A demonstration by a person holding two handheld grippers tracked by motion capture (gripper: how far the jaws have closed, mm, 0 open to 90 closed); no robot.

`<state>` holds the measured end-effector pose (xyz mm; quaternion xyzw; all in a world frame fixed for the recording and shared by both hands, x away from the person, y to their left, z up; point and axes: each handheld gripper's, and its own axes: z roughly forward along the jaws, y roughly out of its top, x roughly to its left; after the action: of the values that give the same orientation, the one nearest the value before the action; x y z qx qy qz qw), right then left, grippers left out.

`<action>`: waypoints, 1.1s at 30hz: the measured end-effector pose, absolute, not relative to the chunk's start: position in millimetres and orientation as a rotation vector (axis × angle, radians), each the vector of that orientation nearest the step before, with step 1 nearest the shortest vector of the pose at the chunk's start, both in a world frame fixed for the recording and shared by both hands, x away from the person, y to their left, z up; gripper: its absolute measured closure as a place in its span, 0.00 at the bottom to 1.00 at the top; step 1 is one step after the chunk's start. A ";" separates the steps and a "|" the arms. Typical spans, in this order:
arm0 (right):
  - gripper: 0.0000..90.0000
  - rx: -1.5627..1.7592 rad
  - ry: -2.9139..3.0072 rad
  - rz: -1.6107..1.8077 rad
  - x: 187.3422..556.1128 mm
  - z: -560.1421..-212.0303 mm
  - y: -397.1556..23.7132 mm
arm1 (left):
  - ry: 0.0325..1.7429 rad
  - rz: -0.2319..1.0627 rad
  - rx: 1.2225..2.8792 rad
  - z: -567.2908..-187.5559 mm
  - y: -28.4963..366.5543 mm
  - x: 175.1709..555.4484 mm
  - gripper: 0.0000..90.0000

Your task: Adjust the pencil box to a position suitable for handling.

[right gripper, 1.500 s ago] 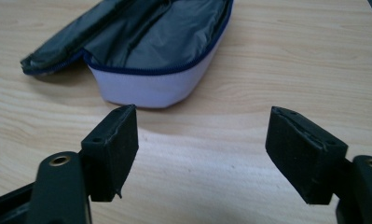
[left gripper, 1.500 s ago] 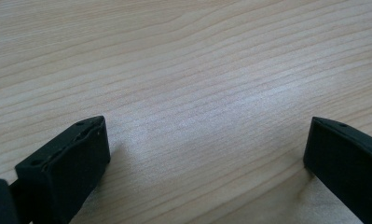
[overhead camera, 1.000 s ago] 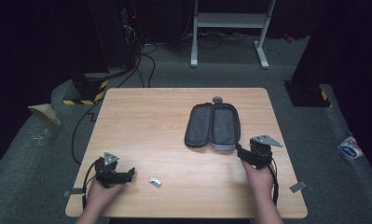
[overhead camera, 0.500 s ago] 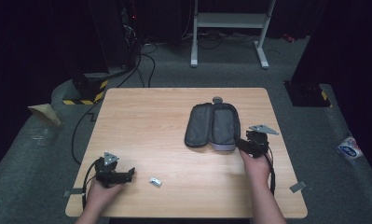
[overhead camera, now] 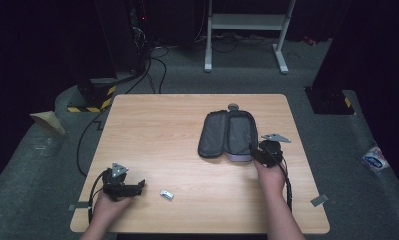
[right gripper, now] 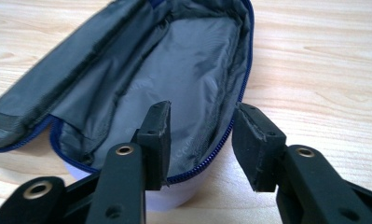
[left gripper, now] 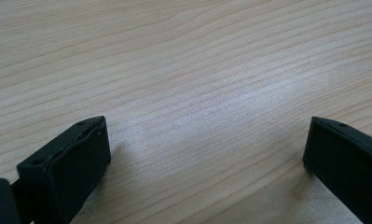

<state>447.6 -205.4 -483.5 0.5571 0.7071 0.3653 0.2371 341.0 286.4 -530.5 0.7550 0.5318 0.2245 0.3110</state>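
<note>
A pale wooden tabletop (overhead camera: 162, 130) stands on grey carpet in a dark room. An open dark pouch (overhead camera: 228, 135) with a grey lining and blue zipper lies right of centre. The right gripper (right gripper: 200, 135) sits at the pouch's near rim, its fingers (right gripper: 156, 135) spread, one inside the opening and one outside. The left gripper (overhead camera: 137, 186) rests near the front left corner, fingers (left gripper: 72, 163) spread wide over bare wood. A small silvery object (overhead camera: 166, 194) lies just beside it.
</note>
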 end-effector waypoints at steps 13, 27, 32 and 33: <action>0.75 1.534 1.938 1.042 431.8 -493.5 -203.7 | 1.400 0.591 1.997 -530.3 286.3 340.3 0.01; 0.69 1.443 1.967 1.130 396.3 -497.4 -184.9 | 1.401 0.593 1.996 -530.4 286.2 339.8 0.01; 0.64 1.387 1.969 1.171 391.7 -484.4 -178.7 | 1.401 0.592 1.997 -530.3 286.3 339.8 0.01; 0.63 1.374 1.976 1.183 391.6 -481.5 -177.1 | 1.400 0.593 1.998 -530.3 286.3 339.8 0.01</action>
<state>391.6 -177.1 -481.5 0.4989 0.7174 0.4294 0.2282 339.8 286.3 -530.3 0.7564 0.5302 0.2245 0.3104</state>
